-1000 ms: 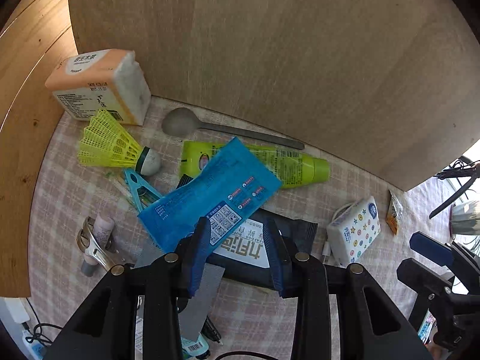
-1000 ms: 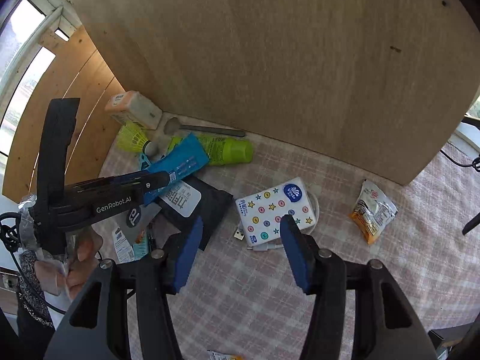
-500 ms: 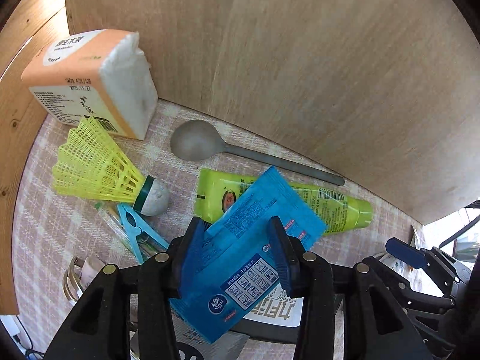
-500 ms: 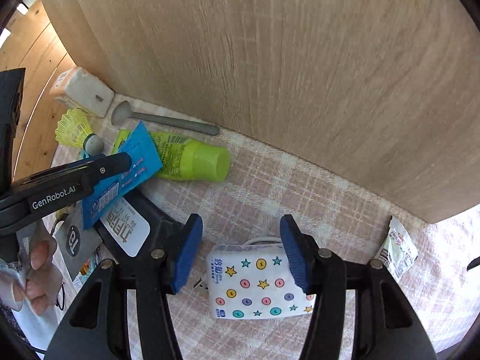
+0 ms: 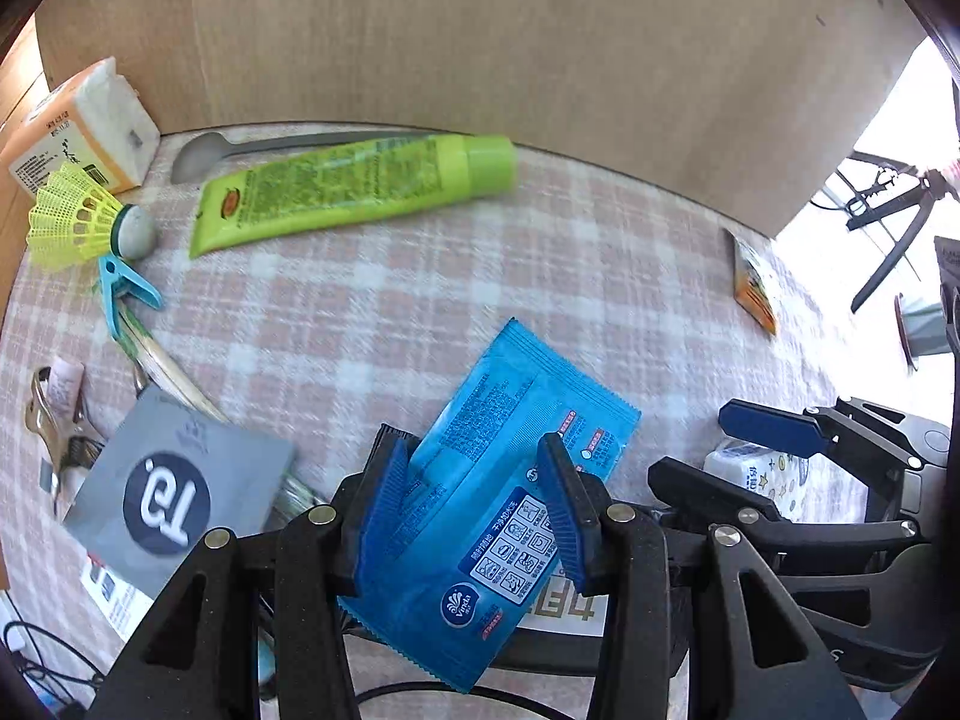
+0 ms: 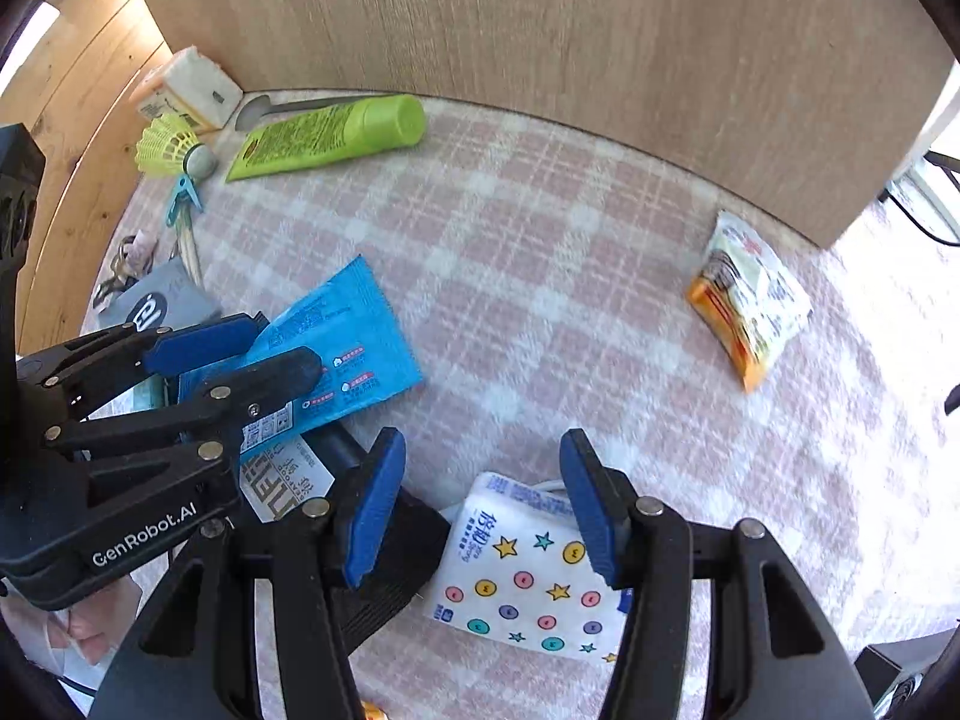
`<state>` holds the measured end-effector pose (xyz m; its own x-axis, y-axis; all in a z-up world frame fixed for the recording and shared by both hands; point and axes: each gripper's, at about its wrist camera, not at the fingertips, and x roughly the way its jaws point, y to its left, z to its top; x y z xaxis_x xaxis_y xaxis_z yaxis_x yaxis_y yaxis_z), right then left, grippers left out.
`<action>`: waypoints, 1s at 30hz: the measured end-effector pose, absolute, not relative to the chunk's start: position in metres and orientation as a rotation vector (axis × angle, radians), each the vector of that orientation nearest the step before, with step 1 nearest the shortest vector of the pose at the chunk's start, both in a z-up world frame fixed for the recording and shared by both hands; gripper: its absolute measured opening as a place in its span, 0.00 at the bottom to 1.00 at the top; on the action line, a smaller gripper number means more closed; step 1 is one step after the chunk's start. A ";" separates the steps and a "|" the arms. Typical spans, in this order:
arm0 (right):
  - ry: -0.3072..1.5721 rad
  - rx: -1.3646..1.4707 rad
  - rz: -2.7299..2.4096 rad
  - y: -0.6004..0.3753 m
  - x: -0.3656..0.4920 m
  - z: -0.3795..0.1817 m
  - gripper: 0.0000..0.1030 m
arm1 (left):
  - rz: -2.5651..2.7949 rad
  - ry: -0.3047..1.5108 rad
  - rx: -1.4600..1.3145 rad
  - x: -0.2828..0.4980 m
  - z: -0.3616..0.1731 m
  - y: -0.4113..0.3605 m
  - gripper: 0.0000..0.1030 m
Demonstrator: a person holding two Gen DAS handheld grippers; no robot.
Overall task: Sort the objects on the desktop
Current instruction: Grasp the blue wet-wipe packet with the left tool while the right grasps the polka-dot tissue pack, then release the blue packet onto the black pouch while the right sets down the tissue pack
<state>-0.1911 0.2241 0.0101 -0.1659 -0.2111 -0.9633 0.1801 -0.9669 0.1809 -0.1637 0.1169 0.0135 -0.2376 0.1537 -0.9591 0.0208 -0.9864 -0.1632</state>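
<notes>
My left gripper (image 5: 474,504) is shut on a blue wipes packet (image 5: 510,480), which hangs above the checked cloth. From the right wrist view the same packet (image 6: 336,342) sticks out past the left gripper (image 6: 270,354). The right gripper (image 6: 480,507) is open, with a white tissue pack printed with stars and dots (image 6: 528,576) just beneath and behind its fingertips. That pack (image 5: 756,468) shows at the right of the left wrist view, partly hidden by the right gripper (image 5: 729,450). A black pouch with a white label (image 6: 282,480) lies under both tools.
Along the wooden back board lie a green tube (image 5: 354,192), a grey spoon (image 5: 198,156), a yellow shuttlecock (image 5: 78,222) and an orange tissue brick (image 5: 72,120). A blue clothespin (image 5: 123,294) and grey card (image 5: 180,480) are left. An orange snack packet (image 6: 750,300) lies right.
The left gripper has lifted the blue packet off the green tube and carried it right, out over the open cloth. The right gripper has swung right, still over the star pack.
</notes>
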 end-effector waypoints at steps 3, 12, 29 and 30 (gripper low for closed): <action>-0.054 1.849 -2.242 0.243 -0.164 0.009 0.52 | 2.377 -0.195 -1.868 -0.141 0.013 0.141 0.41; -0.170 1.890 -2.261 0.292 -0.085 0.012 0.52 | 2.352 -0.174 -1.847 -0.081 0.018 0.191 0.41; -0.178 1.788 -2.137 0.248 -0.073 0.035 0.51 | 2.355 -0.466 -1.874 -0.008 0.036 0.115 0.33; -0.186 1.798 -2.108 0.248 -0.071 0.031 0.51 | 2.346 -0.462 -1.871 -0.004 0.036 0.119 0.33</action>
